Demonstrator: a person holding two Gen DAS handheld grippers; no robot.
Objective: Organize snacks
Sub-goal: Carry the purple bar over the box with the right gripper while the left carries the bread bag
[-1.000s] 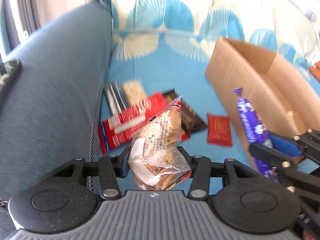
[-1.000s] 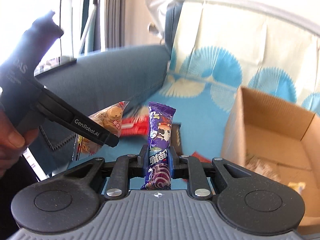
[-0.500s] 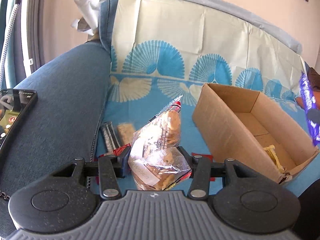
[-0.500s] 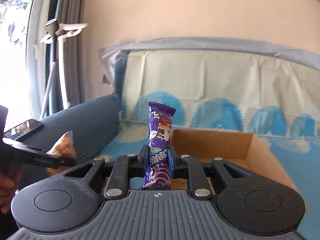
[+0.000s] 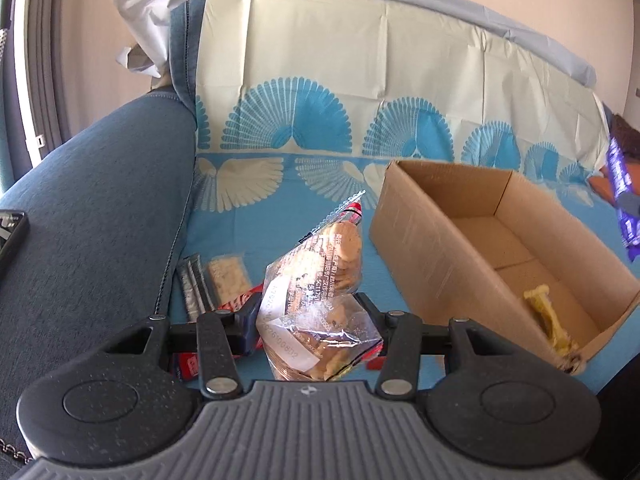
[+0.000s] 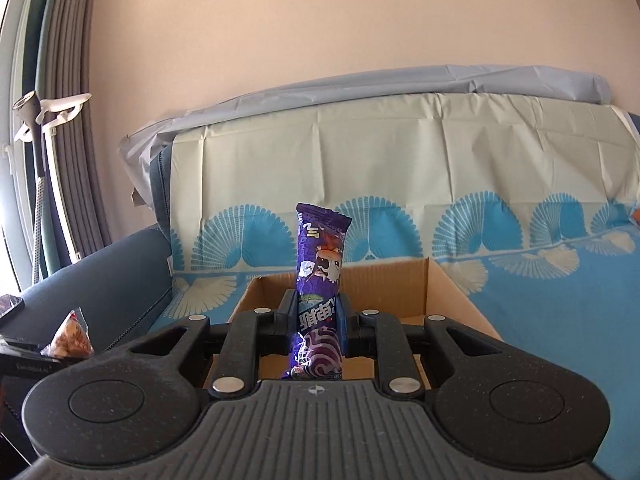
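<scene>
In the left wrist view, the left gripper (image 5: pixel 310 314) is pinching a clear cookie bag (image 5: pixel 320 288), which is sticking up and tilting right between the fingers. Below and behind it, on the blue sofa cover (image 5: pixel 280 220), a red packet (image 5: pixel 240 304), a pale cracker pack (image 5: pixel 228 274) and a dark stick pack (image 5: pixel 194 284) are lying close together beside the armrest (image 5: pixel 92 220). To the right, an open cardboard box (image 5: pixel 424 240) is sitting on the cover, with a yellow snack (image 5: pixel 548 316) lying in its near end. At the far right edge, the purple bar (image 5: pixel 622 200) is showing, held up beyond the box.

In the right wrist view, the right gripper (image 6: pixel 318 322) is clamping the purple bar (image 6: pixel 320 272) upright around its lower middle. The box (image 6: pixel 444 292) is lying directly behind and beneath the gripper, its open top facing up. At lower left, the cookie bag (image 6: pixel 70 336) is peeking out in the left gripper (image 6: pixel 36 362), near the armrest (image 6: pixel 100 280).
</scene>
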